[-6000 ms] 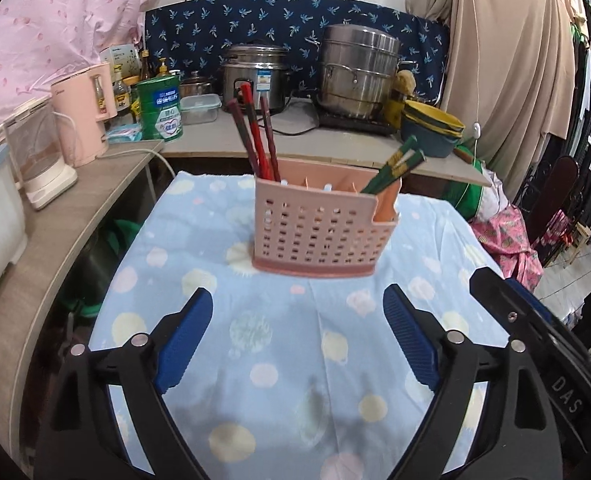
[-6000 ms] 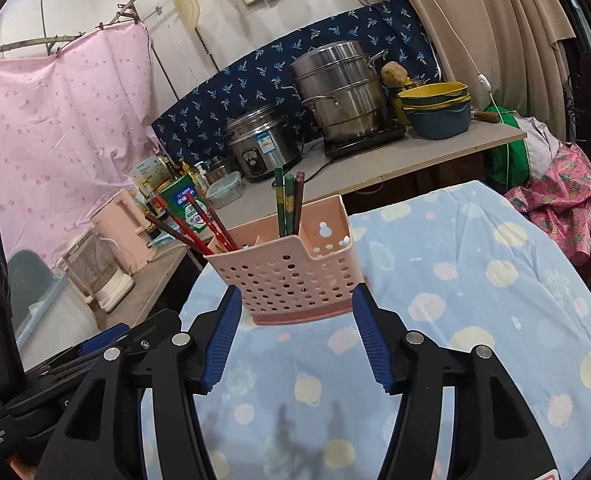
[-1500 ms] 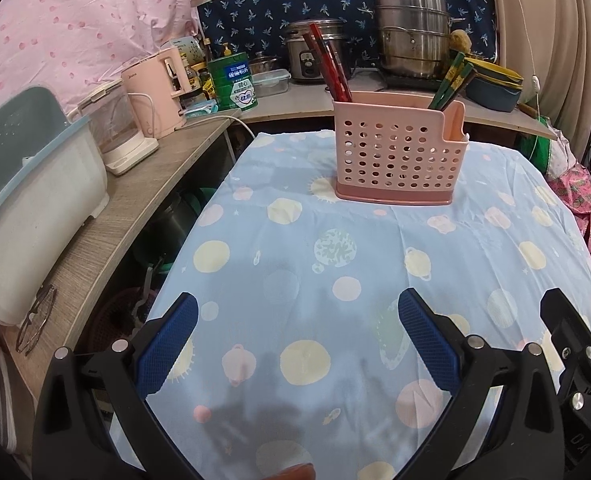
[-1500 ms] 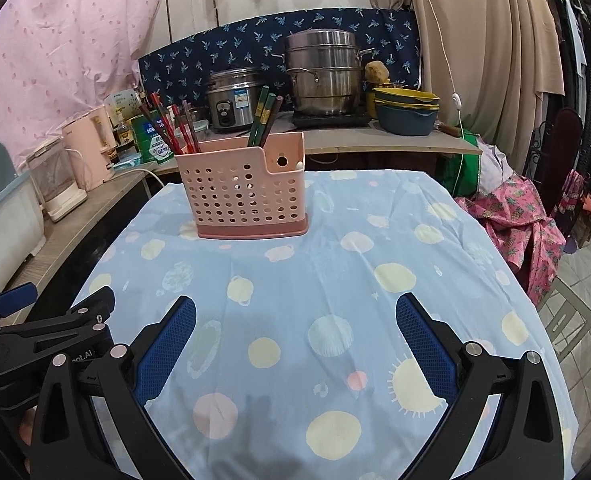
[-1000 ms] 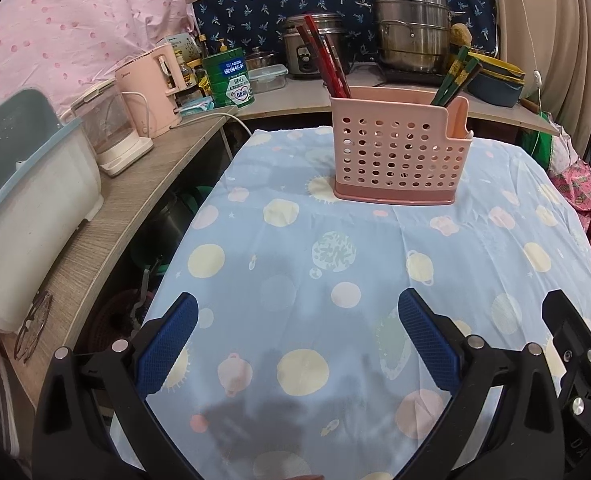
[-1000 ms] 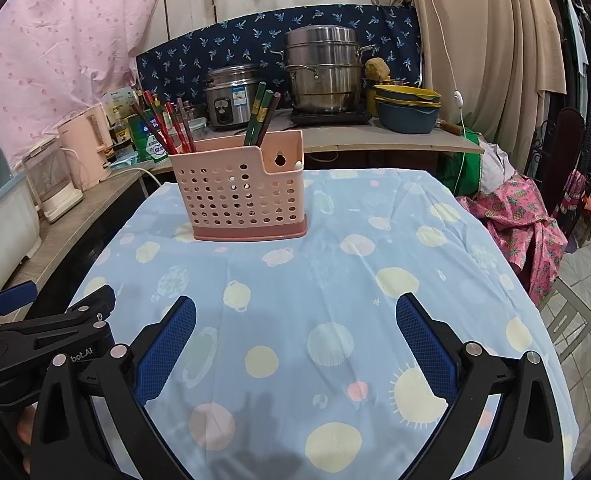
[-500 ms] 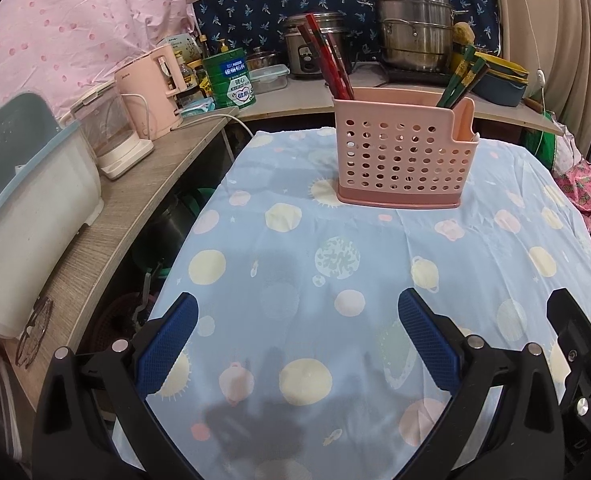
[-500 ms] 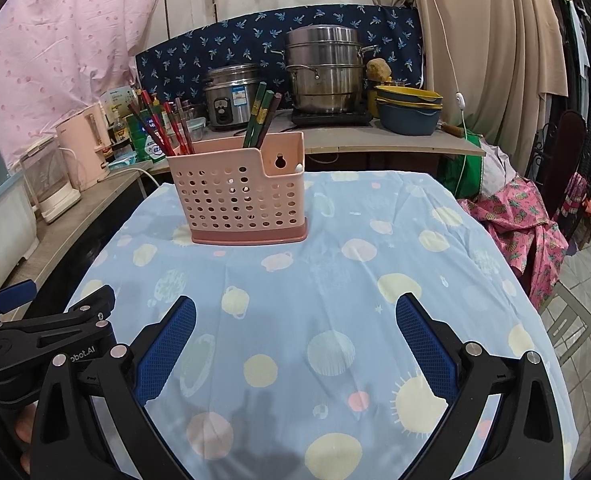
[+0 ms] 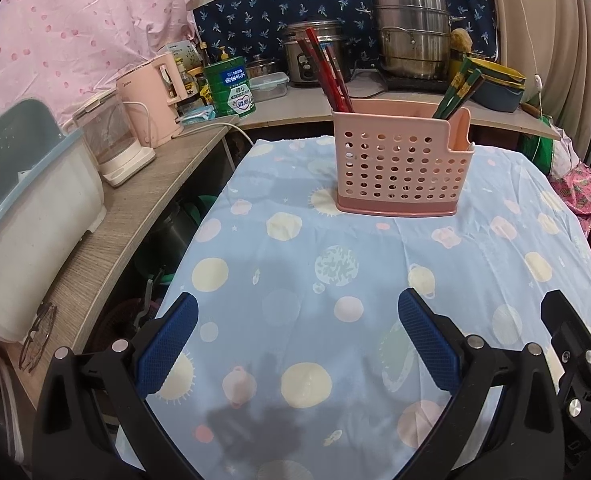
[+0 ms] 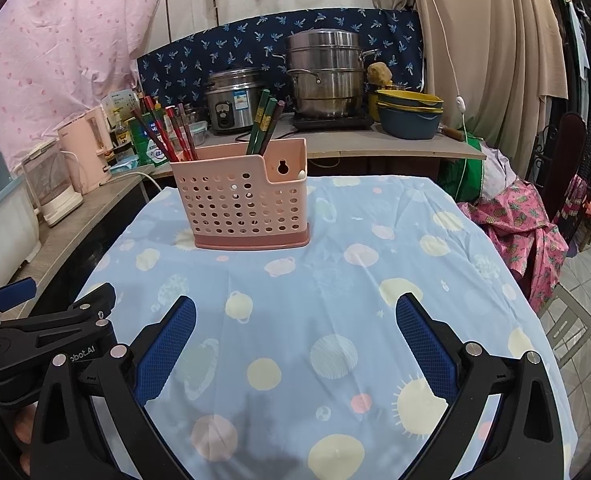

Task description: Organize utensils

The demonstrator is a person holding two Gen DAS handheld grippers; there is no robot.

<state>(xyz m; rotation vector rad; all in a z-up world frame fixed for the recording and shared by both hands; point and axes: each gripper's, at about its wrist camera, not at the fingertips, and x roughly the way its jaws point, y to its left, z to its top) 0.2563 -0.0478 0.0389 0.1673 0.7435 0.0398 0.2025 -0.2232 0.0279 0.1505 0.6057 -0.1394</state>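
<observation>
Blue-padded left gripper [image 9: 297,336] spread wide, empty, above tablecloth [image 9: 335,240]; right gripper [image 10: 295,334] likewise, touching nothing.

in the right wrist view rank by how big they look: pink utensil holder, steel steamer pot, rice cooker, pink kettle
1. pink utensil holder, though it is nearest
2. steel steamer pot
3. rice cooker and pink kettle look alike; unranked
</observation>
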